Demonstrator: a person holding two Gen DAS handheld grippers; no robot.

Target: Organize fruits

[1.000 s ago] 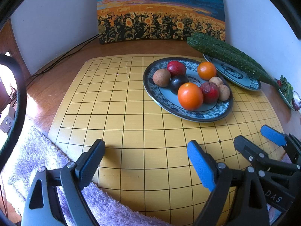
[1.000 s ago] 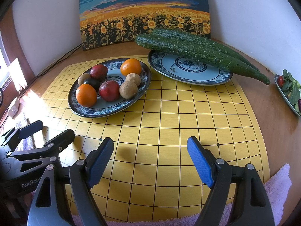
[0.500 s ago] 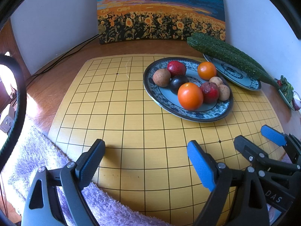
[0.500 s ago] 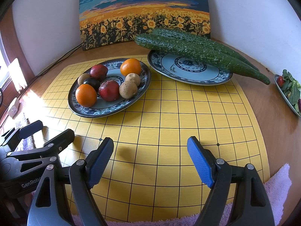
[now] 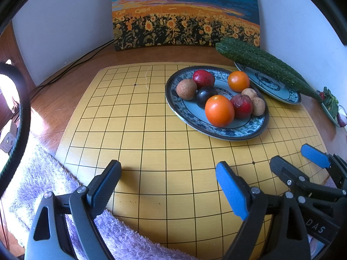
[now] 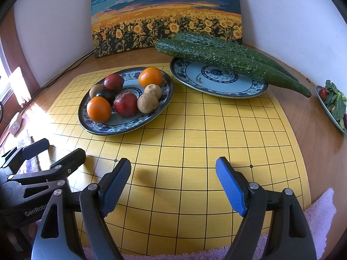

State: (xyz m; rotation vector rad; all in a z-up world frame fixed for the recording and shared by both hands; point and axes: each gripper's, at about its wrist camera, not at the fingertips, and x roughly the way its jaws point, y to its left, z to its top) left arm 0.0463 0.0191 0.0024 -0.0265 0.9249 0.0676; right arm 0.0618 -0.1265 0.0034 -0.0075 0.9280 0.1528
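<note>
A blue patterned plate (image 5: 216,130) (image 6: 121,127) on the yellow grid board holds several fruits: two oranges (image 5: 219,110) (image 6: 99,109), two red plums (image 5: 241,106) (image 6: 125,104), a dark plum (image 5: 206,94) (image 6: 106,95) and brown round fruits (image 5: 186,89) (image 6: 148,103). My left gripper (image 5: 168,186) is open and empty, low over the board's near edge. My right gripper (image 6: 173,184) is open and empty beside it, to its right; it also shows in the left wrist view (image 5: 303,162).
A second patterned plate (image 6: 216,82) (image 5: 279,86) behind carries two long cucumbers (image 6: 227,58) (image 5: 264,65). A sunflower painting (image 6: 167,13) leans on the wall. A dish of greens (image 6: 334,104) sits far right. A purple towel (image 5: 43,184) lies under the grippers. Cables (image 5: 71,65) run at the left.
</note>
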